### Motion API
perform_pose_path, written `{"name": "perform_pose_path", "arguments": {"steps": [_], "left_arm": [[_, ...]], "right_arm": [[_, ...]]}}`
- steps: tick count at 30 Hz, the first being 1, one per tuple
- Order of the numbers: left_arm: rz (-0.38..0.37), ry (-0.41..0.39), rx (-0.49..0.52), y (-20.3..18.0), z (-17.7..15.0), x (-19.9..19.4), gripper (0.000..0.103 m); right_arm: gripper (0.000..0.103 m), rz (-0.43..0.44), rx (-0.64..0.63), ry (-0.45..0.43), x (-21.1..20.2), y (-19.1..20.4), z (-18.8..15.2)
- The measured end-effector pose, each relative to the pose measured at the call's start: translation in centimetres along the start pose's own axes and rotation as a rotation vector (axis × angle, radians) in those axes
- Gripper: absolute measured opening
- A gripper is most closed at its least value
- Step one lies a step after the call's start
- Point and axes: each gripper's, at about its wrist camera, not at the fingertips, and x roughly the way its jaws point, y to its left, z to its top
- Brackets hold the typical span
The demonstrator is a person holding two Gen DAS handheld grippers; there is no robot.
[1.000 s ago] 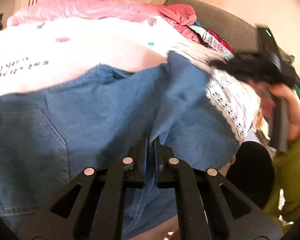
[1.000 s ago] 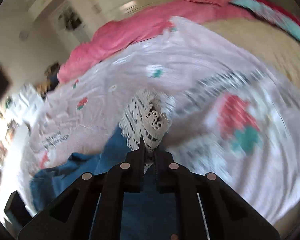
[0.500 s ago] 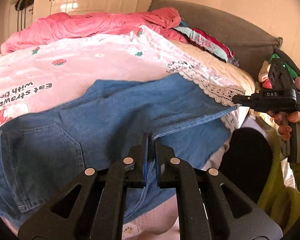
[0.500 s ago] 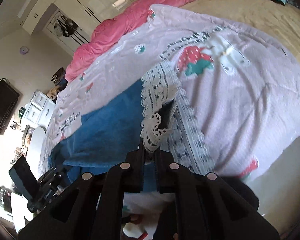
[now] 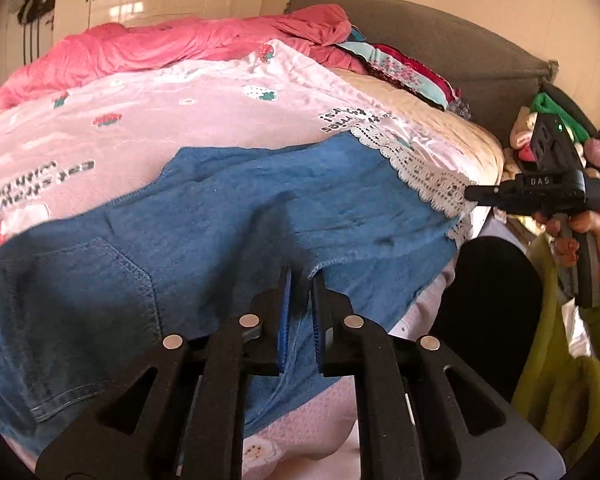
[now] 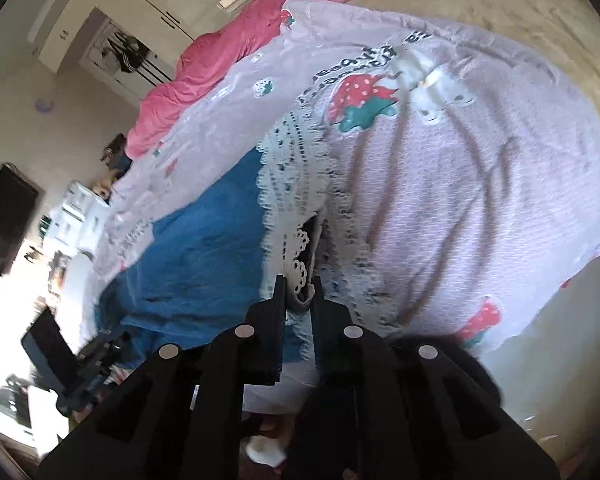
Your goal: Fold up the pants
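The denim pants (image 5: pixel 228 232) lie spread along the near edge of the bed (image 5: pixel 452 128): soft, floppy, moderately heavy, so seams and hems are my best holds. My left gripper (image 5: pixel 300 280) pinches the denim's near edge; my right gripper (image 6: pixel 299 284) clamps the lace hem (image 6: pixel 296 184), both angled downward.

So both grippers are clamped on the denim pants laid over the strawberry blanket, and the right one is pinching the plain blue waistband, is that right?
Not quite. The right gripper is pinching the white lace hem, not a plain waistband; the right wrist view shows lace between its fingers. The rest holds: the left gripper is clamped on the denim pants, which lie over the strawberry blanket.
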Motion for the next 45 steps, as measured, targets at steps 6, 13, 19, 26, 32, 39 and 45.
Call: {"name": "perform_pose_path", "arguments": {"steps": [6, 13, 19, 26, 32, 39, 45], "left_arm": [[-0.014, 0.038, 0.04, -0.3, -0.9, -0.6, 0.004], [-0.004, 0.129, 0.071, -0.9, -2.3, 1.2, 0.004], [0.033, 0.112, 0.076, -0.9, -2.3, 0.5, 0.016], [0.094, 0.107, 0.074, -1.0, -2.4, 1.0, 0.032], [0.11, 0.096, 0.08, -1.1, -2.3, 1.6, 0.028], [0.051, 0.101, 0.035, -0.3, -2.4, 1.5, 0.002], [-0.007, 0.114, 0.073, -0.9, -2.3, -0.1, 0.002]], "right_arm": [[0.011, -0.08, -0.013, 0.059, 0.2, -1.3, -1.0], [0.032, -0.204, -0.049, 0.096, 1.1, -1.5, -1.5], [0.039, -0.341, -0.357, -0.069, -1.7, 3.1, -2.6], [0.043, -0.218, -0.856, -0.01, 1.9, 12.1, -7.9], [0.043, -0.172, -1.035, 0.086, 6.7, 15.7, -9.6], [0.006, -0.175, -1.049, 0.212, 9.7, 15.7, -8.9], [0.005, -0.11, -1.07, 0.229, 6.9, 15.4, -8.7]]}}
